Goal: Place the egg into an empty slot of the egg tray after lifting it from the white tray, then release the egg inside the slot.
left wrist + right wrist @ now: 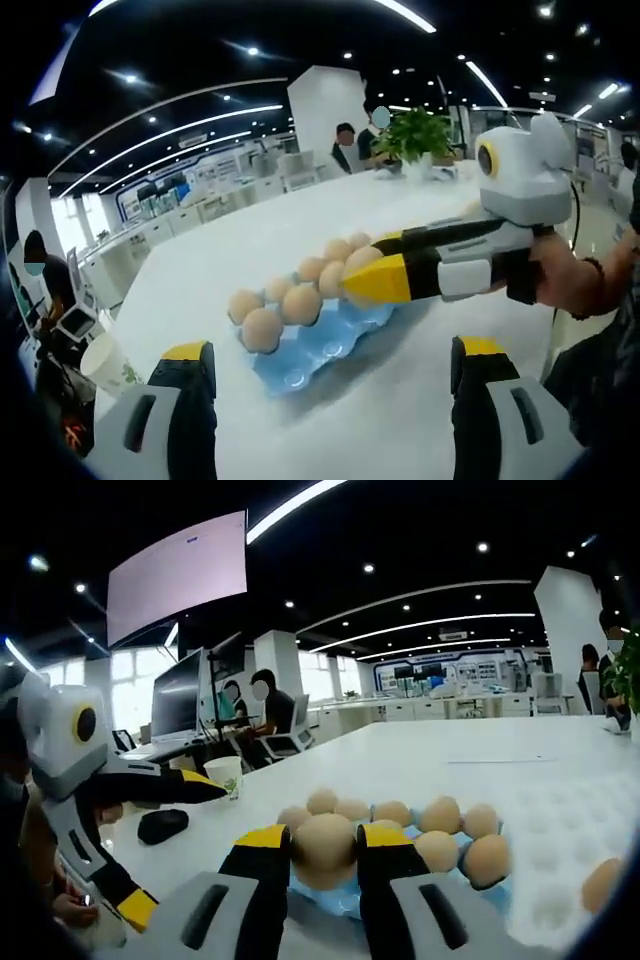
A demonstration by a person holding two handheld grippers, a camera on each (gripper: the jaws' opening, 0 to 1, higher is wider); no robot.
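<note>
Yellow-tipped jaws of the right gripper (322, 852) are clamping the egg (324, 848) just above the blue egg tray (318, 350), near its empty front slots, while the left gripper (330, 370) is hanging wide open nearby.

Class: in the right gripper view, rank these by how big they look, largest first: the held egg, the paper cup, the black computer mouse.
1. Held egg, though nearness to the camera inflates it.
2. and 3. Black mouse and paper cup look alike, so I leave them unranked.
</note>
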